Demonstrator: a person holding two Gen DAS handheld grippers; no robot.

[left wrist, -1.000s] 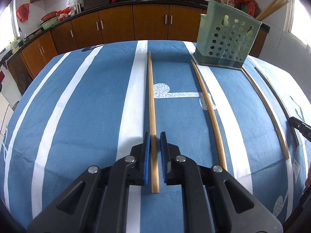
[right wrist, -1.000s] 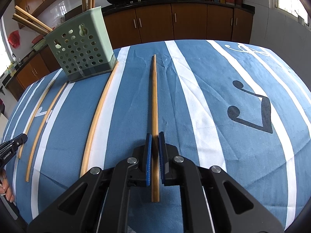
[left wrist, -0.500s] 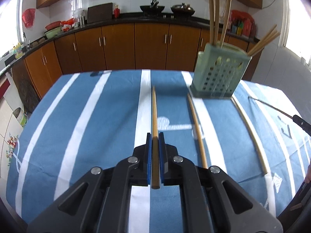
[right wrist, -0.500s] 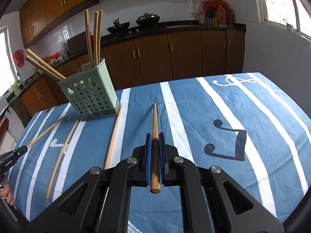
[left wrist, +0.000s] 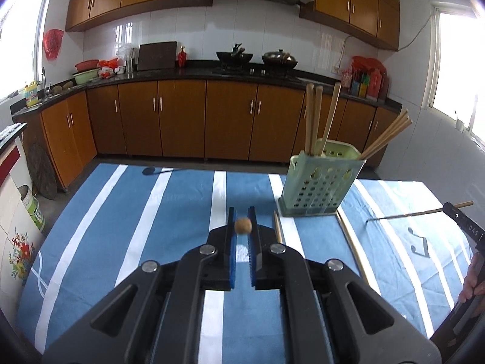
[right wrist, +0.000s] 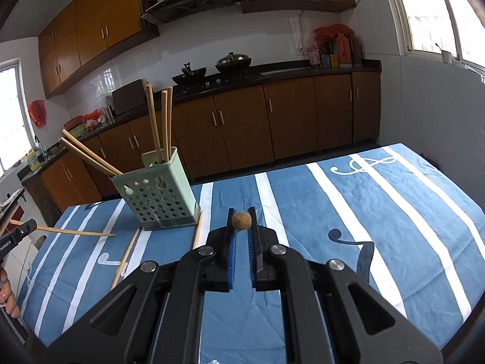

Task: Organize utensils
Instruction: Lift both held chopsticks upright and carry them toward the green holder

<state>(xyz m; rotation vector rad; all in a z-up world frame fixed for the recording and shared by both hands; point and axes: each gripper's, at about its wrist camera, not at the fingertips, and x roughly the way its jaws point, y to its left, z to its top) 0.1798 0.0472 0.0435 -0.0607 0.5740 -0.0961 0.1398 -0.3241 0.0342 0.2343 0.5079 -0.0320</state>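
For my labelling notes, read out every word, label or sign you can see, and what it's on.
"DAS": on the right gripper body, cut off at the frame edge.
White treble clef sign: on the tablecloth.
Print on the left gripper: too blurred to read.
Labels on the counter bottles: too small.

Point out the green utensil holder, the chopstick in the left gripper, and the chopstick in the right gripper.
green utensil holder (left wrist: 318, 188): left wrist view, perforated front wall.
left gripper's chopstick (left wrist: 243, 226): left wrist view, round end facing camera.
right gripper's chopstick (right wrist: 241, 220): right wrist view, round end.
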